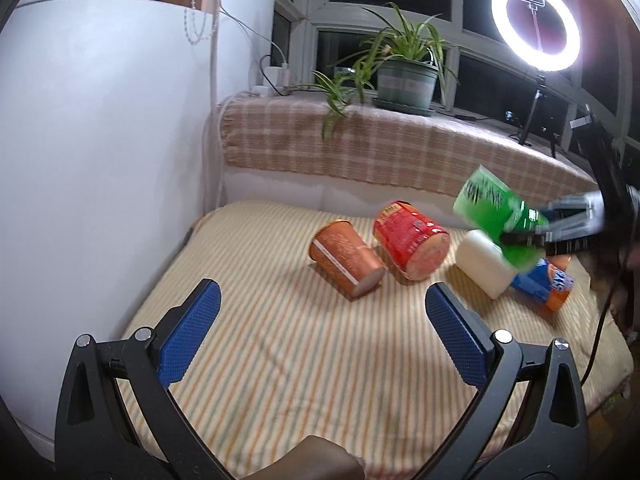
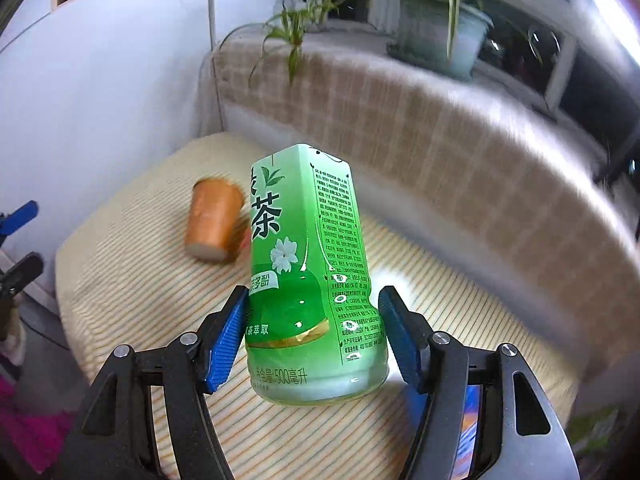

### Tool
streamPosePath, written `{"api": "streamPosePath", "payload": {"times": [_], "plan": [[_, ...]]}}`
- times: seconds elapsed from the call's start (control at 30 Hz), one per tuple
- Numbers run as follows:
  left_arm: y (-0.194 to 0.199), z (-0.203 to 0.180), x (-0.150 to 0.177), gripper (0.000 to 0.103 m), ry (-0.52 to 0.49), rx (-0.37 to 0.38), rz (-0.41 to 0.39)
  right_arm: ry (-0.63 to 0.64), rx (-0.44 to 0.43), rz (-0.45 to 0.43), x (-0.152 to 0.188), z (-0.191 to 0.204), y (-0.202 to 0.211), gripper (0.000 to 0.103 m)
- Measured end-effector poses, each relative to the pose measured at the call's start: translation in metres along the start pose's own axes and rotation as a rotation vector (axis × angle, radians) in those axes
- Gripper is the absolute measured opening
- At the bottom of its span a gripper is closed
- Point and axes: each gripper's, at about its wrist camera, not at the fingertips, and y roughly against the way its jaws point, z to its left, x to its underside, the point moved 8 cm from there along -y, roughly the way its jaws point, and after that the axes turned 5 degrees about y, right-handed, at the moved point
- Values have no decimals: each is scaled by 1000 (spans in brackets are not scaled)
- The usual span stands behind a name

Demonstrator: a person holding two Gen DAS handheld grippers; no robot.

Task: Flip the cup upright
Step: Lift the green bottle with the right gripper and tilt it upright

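My right gripper [image 2: 314, 336] is shut on a green tea cup [image 2: 308, 272], its blue pads pressing both sides near the wide end. In the left wrist view the green cup [image 1: 492, 210] is lifted off the bed, tilted and blurred, held by the right gripper [image 1: 532, 236]. My left gripper [image 1: 322, 320] is open and empty above the striped bedding [image 1: 280, 360]. An orange-brown cup [image 1: 346, 256], a red cup [image 1: 410, 238], a white cup [image 1: 484, 262] and a blue-orange cup [image 1: 546, 284] lie on their sides.
A white rounded wall [image 1: 100, 160] stands at the left. A checked cloth ledge [image 1: 380, 148] behind the bed carries a potted plant [image 1: 406, 76]. A ring light [image 1: 536, 24] on a tripod stands at the right, with a black cable [image 1: 600, 332] hanging near the bed's right edge.
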Motion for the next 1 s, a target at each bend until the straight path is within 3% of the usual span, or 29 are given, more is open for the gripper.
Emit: {"api": "streamPosePath", "payload": {"times": [0.23,0.53,0.8,1.0], "plan": [[-9,-12,13,103,23,71,75,-190,-17,72,60,33,-18,65],[-22,-30,26,103,90,169,174,-522,-103,40,96,33,-28,66],[-38,-54,35,102,129,265,276,-586,-117,38,116,33,-24,69],[-59,-80,50,96,204,352,422,-589,-109,-46,128,24,14,70]]}}
